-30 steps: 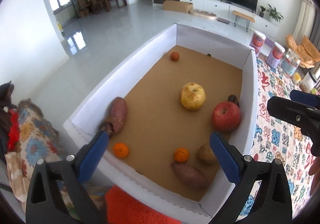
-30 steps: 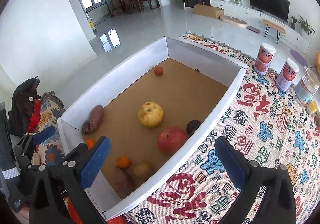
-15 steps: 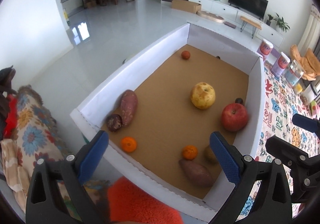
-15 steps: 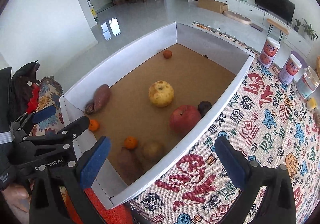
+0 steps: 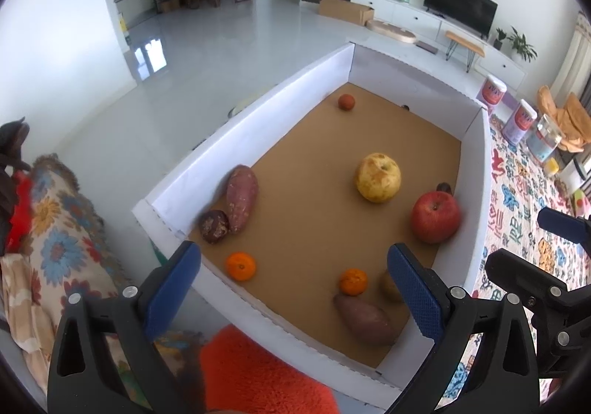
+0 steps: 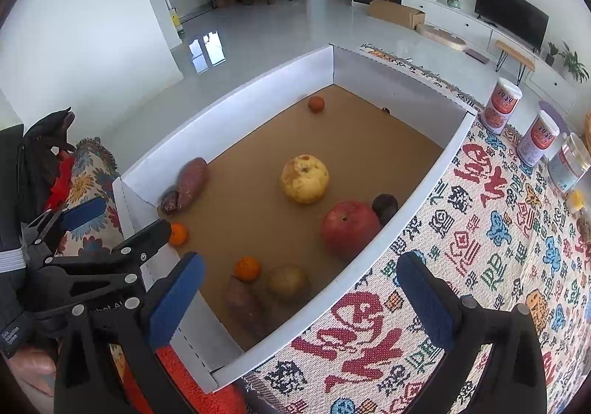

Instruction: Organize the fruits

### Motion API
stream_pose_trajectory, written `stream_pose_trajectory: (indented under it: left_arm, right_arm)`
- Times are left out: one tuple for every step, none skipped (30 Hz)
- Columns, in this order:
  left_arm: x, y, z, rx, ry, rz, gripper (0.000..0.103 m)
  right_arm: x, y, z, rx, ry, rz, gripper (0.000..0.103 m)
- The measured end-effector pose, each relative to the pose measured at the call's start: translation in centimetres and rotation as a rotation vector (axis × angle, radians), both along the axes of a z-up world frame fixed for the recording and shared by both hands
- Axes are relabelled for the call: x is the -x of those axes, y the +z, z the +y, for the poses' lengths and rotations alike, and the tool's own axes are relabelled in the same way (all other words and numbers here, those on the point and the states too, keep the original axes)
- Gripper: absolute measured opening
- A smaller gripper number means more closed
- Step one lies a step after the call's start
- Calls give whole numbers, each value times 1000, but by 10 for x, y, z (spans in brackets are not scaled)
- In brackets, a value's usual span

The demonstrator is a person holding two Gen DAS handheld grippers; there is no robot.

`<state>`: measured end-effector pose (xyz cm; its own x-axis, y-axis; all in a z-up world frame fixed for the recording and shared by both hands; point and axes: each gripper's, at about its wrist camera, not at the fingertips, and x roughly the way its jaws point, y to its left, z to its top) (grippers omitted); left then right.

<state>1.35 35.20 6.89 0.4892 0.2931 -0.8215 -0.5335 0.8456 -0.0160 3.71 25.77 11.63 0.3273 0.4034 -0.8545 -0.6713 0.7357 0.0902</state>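
both grippers [image 5: 293, 281] [image 6: 301, 288] wide open, poised above the fruit box [image 5: 258, 111]

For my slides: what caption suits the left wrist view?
Open left gripper above a box of apples, oranges, sweet potatoes.

You have two sweet potatoes [image 5: 242, 197] [image 5: 364, 320], three tangerines [image 5: 240, 266] [image 5: 353, 281] [image 5: 346, 102], two apples [image 5: 436, 216] [image 5: 378, 177], two passion fruits [image 5: 214, 226] [image 6: 384, 204], one kiwi [image 6: 287, 281] and three canisters [image 6: 502, 105] [image 6: 537, 137] [image 6: 569, 163].
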Motion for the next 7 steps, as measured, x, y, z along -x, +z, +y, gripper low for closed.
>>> stream_pose_trajectory:
  left_arm:
    - [0, 0, 0, 2, 1, 1, 102]
    - [1, -1, 1, 4, 2, 3, 102]
    - [1, -1, 0, 2, 2, 3, 102]
    - [2, -1, 0, -4, -1, -1, 102]
    - [3, 0, -2, -13, -3, -4, 102]
    - [3, 1, -3, -21, -2, -4, 102]
    - [3, 1, -3, -21, -3, -4, 102]
  right_arm:
    - [0, -1, 0, 0, 0, 0, 103]
    - [0, -1, 1, 0, 1, 1, 103]
    - [1, -1, 2, 0, 2, 3, 103]
    - [1, -2, 2, -2, 4, 5, 103]
    - [1, -2, 3, -2, 5, 6, 103]
    - [2, -2, 4, -3, 6, 6, 103]
    - [2, -3, 5, -3, 7, 7, 103]
